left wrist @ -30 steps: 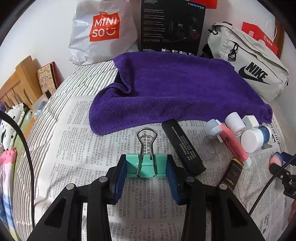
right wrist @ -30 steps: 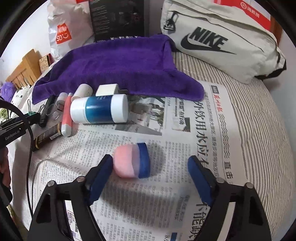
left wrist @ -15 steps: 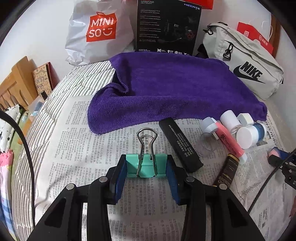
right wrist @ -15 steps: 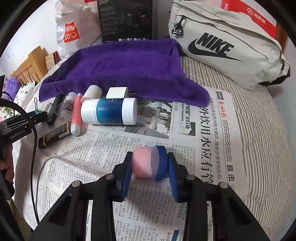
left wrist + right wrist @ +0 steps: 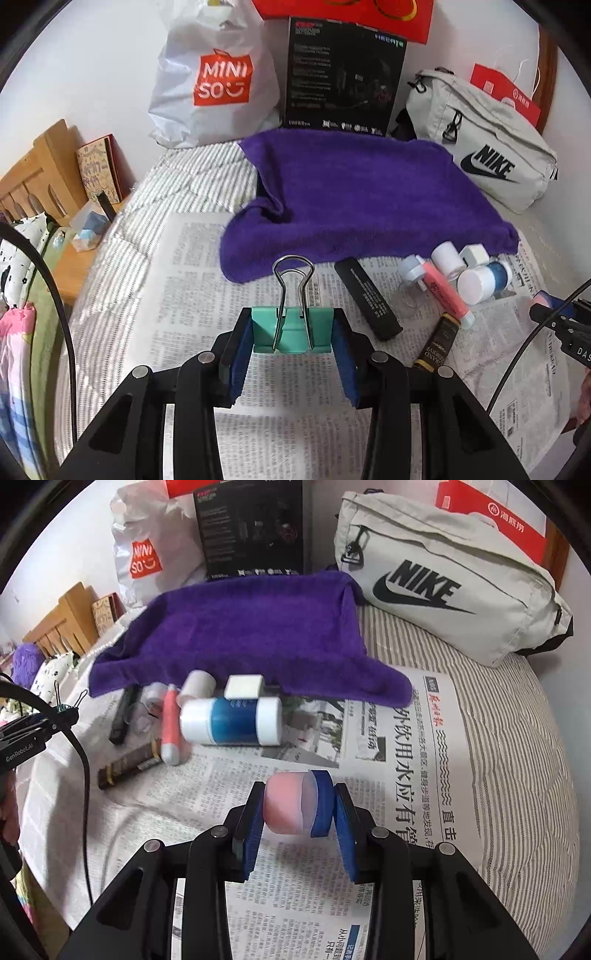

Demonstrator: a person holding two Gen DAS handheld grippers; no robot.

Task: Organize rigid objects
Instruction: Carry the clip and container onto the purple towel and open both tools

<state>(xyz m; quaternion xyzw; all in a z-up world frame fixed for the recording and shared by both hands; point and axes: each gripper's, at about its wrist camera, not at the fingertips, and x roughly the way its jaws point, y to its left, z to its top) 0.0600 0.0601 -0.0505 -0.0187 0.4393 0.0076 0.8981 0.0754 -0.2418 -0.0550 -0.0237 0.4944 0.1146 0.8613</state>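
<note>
My left gripper (image 5: 292, 334) is shut on a teal binder clip (image 5: 291, 328), held above the newspaper (image 5: 192, 295) with its wire handles pointing up. My right gripper (image 5: 297, 805) is shut on a small pink jar with a blue lid (image 5: 295, 803), lifted off the paper. Loose items lie in a cluster in front of the purple towel (image 5: 354, 195): a black bar (image 5: 367, 297), a pink tube (image 5: 445, 293), a blue and white bottle (image 5: 231, 720), a brown tube (image 5: 129, 764), a white cube (image 5: 243, 686) and a white cap (image 5: 197, 683).
Along the wall behind the towel stand a white Miniso bag (image 5: 218, 77), a black box (image 5: 341, 77) and a grey Nike bag (image 5: 450, 587). A wooden bed frame (image 5: 33, 177) and clutter lie off the bed's left edge. Striped bedding (image 5: 517, 720) borders the newspaper.
My right gripper closed on the pink jar and lifted it off the newspaper. My left gripper rose a little with the binder clip still in it.
</note>
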